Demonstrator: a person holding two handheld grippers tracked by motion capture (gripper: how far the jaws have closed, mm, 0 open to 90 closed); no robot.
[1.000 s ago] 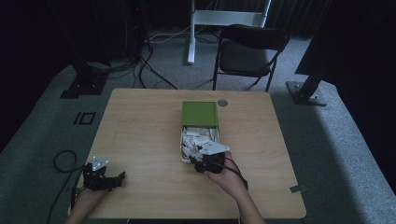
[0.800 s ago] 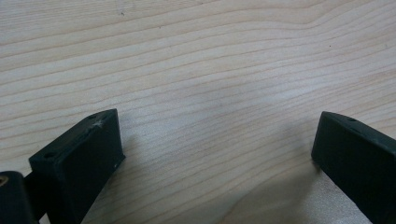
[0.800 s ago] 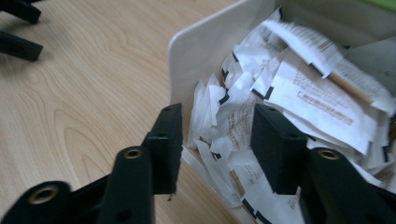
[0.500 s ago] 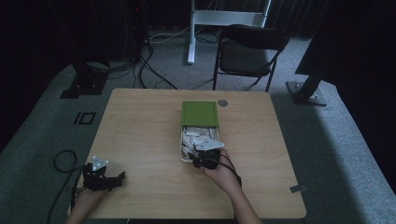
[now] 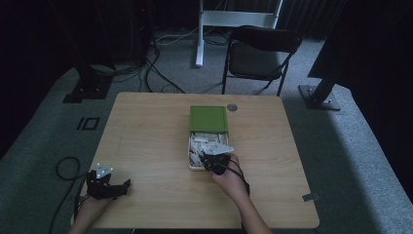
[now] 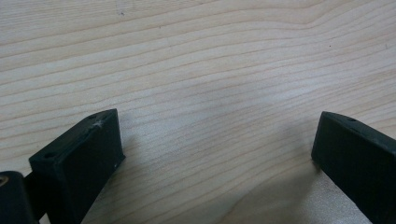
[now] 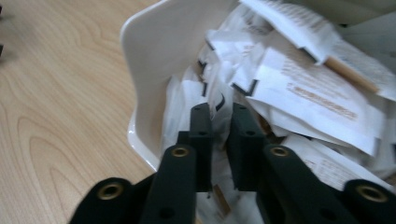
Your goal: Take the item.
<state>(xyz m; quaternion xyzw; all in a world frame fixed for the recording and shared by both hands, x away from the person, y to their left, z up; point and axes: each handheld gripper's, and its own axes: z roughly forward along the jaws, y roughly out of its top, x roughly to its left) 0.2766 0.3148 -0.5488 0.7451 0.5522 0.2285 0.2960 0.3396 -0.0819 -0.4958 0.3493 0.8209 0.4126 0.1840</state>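
Observation:
A white box [image 5: 189,157] full of white paper packets [image 5: 204,142] sits mid-table, its green lid [image 5: 208,118] lying just behind it. My right gripper [image 5: 211,161] dips into the box's near end. In the right gripper view its jaws [image 7: 219,114] stand almost together, pinching a thin white packet [image 7: 187,100] beside the box wall [image 7: 159,42]; more packets [image 7: 308,93] are heaped to the right. My left gripper [image 5: 119,187] rests at the table's near left corner. In the left gripper view it [image 6: 215,140] is open wide over bare wood.
The wooden table [image 5: 146,131] has a small round disc [image 5: 232,107] near its far edge. A black folding chair [image 5: 263,53] stands behind the table, and a cable loop [image 5: 65,168] lies on the carpet at the left.
My right gripper has shifted slightly left and deeper into the box's near end. The left gripper has stayed put.

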